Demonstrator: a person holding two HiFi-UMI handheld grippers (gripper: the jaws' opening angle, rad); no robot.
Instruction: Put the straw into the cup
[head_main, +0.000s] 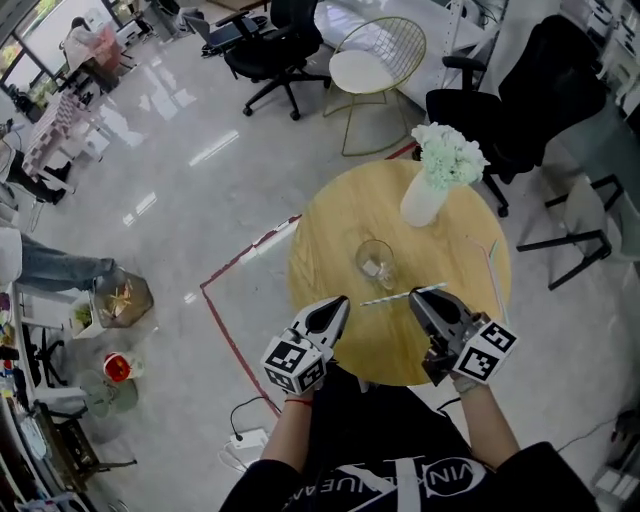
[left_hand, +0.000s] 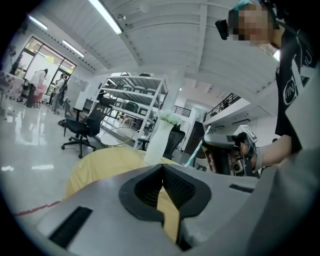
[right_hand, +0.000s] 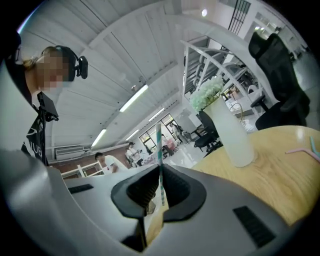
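Observation:
A clear glass cup (head_main: 376, 262) stands near the middle of the round wooden table (head_main: 325, 245). My right gripper (head_main: 418, 293) is at the table's near edge, shut on a thin teal-and-white striped straw (head_main: 385, 298) that sticks out leftward, just this side of the cup. In the right gripper view the straw (right_hand: 159, 145) rises from between the closed jaws. My left gripper (head_main: 342, 302) hovers beside the straw's free end, jaws together and empty. From the left gripper view I see the right gripper (left_hand: 226, 146) with the straw (left_hand: 198, 150).
A white vase of pale flowers (head_main: 428, 190) stands at the table's far side. Spare straws (head_main: 493, 262) lie at the table's right. A gold wire chair (head_main: 378, 70) and black office chairs (head_main: 520, 100) stand beyond. Red tape (head_main: 225, 325) marks the floor to the left.

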